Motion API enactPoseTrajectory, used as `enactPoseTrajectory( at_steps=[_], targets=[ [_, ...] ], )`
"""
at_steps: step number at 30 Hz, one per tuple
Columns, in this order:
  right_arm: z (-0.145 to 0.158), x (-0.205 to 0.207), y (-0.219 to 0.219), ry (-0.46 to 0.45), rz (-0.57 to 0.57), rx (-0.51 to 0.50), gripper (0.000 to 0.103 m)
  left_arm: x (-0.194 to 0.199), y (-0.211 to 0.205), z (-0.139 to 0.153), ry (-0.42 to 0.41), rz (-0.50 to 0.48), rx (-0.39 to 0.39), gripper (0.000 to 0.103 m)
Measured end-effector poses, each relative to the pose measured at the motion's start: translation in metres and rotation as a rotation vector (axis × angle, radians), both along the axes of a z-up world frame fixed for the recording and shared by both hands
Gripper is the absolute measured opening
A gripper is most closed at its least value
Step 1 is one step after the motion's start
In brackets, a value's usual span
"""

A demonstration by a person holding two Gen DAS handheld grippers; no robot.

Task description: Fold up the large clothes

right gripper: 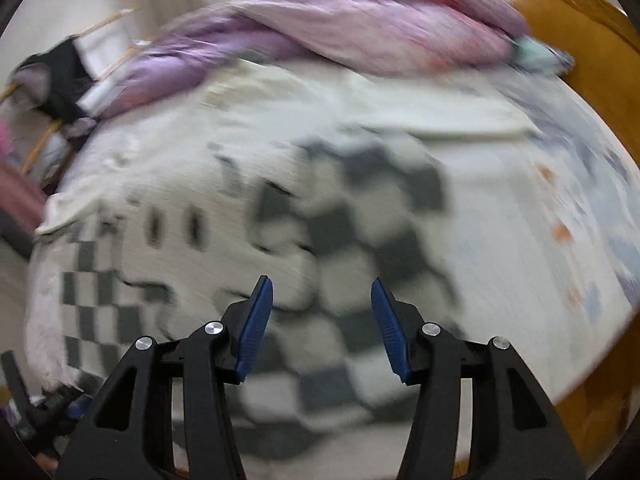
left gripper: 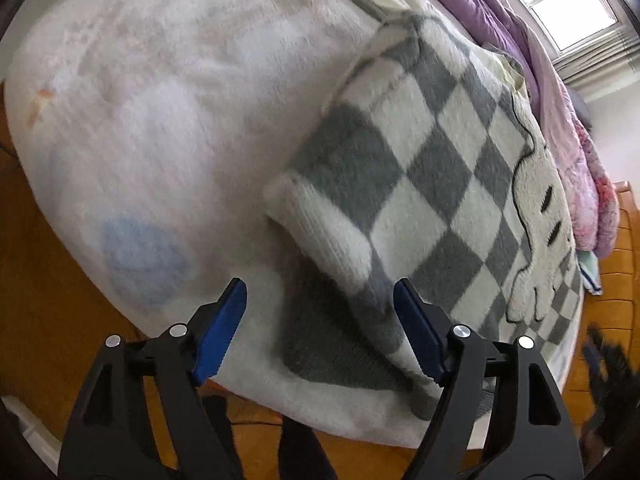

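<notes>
Left claw (left gripper: 320,292) spread, hovering over white ribbed cuff (left gripper: 320,236) of fluffy grey-and-white checkered sweater (left gripper: 420,184) at 12 o'clock. Right claw (right gripper: 322,294) spread too, above same sweater (right gripper: 344,216); view blurred. Lying on white fleece-covered bed (left gripper: 168,100).

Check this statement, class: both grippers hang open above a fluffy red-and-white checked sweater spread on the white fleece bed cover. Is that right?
One detail is wrong: the fluffy checked sweater is grey and white, not red and white, as the left wrist view shows. The rest holds: the left gripper and right gripper are open above it, on the white fleece bed cover.
</notes>
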State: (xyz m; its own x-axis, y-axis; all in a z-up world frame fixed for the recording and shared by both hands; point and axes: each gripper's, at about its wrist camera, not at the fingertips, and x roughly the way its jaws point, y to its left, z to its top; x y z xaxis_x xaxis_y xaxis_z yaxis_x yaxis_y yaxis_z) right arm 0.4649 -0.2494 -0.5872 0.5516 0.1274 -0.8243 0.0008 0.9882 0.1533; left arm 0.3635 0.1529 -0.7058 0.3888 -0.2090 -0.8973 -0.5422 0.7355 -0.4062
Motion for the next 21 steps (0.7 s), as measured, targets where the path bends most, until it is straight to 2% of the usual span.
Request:
enactPoseTrajectory(
  at_steps=[3, 5, 8, 11, 12, 14, 15, 18, 19, 21],
  targets=[
    [-0.010, 0.019, 0.031, -0.023, 0.058, 0.058, 0.049, -0.004, -0.002, -0.006, -0.002, -0.001, -0.024, 0.073],
    [-0.016, 0.022, 0.047, -0.034, 0.086, 0.061, 0.049, -0.001, -0.006, -0.011, 0.000, 0.006, -0.057, 0.070],
    [-0.029, 0.033, 0.066, -0.032, 0.114, 0.097, 0.049, 0.001, -0.011, -0.011, -0.007, -0.002, -0.051, 0.066],
    [-0.033, 0.041, 0.083, -0.045, 0.145, 0.121, 0.049, 0.003, -0.008, -0.016, -0.009, 0.012, -0.082, 0.059],
    [-0.034, 0.044, 0.087, -0.054, 0.162, 0.114, 0.049, 0.001, -0.006, -0.018, -0.012, 0.018, -0.094, 0.053],
    [-0.039, 0.051, 0.096, -0.066, 0.197, 0.133, 0.039, 0.003, -0.003, -0.020, -0.016, 0.018, -0.115, 0.051],
    [-0.046, 0.056, 0.099, -0.047, 0.202, 0.128, 0.029, 0.000, -0.001, -0.021, -0.019, 0.016, -0.118, 0.050],
    [-0.076, 0.067, 0.110, 0.038, 0.218, 0.050, 0.014, -0.008, 0.008, -0.026, -0.021, 0.031, -0.156, 0.050],
    [-0.093, 0.071, 0.110, 0.079, 0.216, 0.043, 0.012, -0.011, 0.013, -0.031, -0.013, 0.045, -0.180, 0.053],
    [-0.101, 0.073, 0.110, 0.081, 0.220, 0.027, 0.011, -0.010, 0.015, -0.035, 0.000, 0.057, -0.200, 0.053]
  ],
)
